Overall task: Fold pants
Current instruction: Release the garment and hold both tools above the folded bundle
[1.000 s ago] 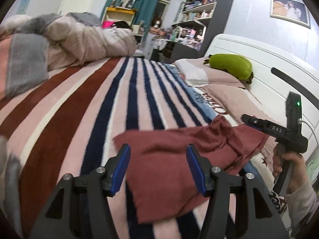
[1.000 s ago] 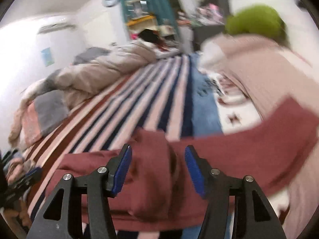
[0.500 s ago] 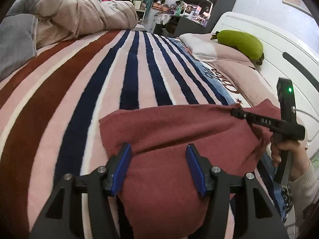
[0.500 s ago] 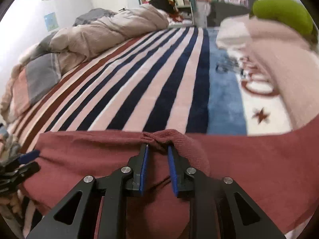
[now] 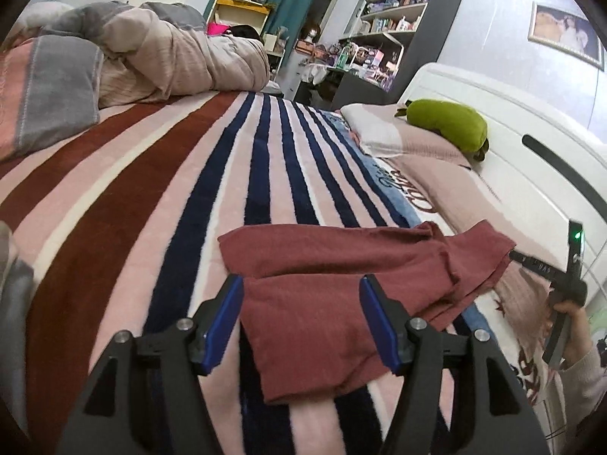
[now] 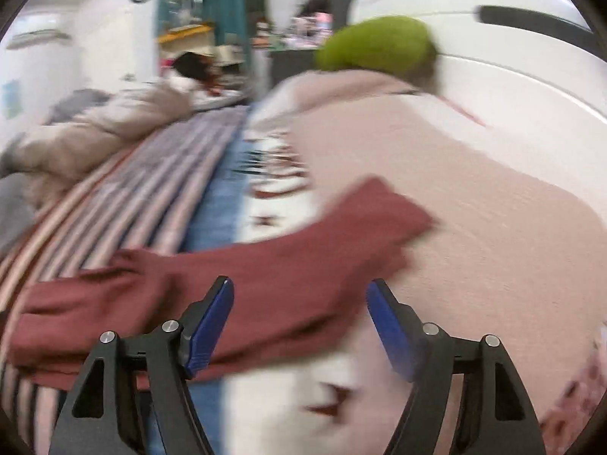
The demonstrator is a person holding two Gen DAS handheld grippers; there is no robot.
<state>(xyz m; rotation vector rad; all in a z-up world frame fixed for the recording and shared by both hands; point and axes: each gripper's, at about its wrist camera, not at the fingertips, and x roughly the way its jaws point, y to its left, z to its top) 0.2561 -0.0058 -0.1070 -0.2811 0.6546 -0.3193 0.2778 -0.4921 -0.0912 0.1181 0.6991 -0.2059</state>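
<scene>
The dark red pants (image 5: 341, 288) lie on the striped bed blanket (image 5: 151, 189), folded over so that one layer rests on another, with a leg end reaching right toward the pillows. My left gripper (image 5: 301, 318) is open and empty, just above the near part of the pants. My right gripper (image 6: 299, 326) is open and empty above the pants (image 6: 235, 276) in its blurred view. It also shows at the right edge of the left wrist view (image 5: 546, 269), beside the leg end.
A green plush toy (image 5: 447, 123) lies on the pink pillows (image 5: 417, 144) by the white headboard (image 5: 531, 159). A bunched beige and grey duvet (image 5: 151, 60) fills the far left of the bed. Shelves (image 5: 383, 38) stand beyond the bed.
The right gripper, shut on a pinch of the pants half a second ago, has opened and swung right toward the pillows. The left gripper pulled back. The pants now lie folded.
</scene>
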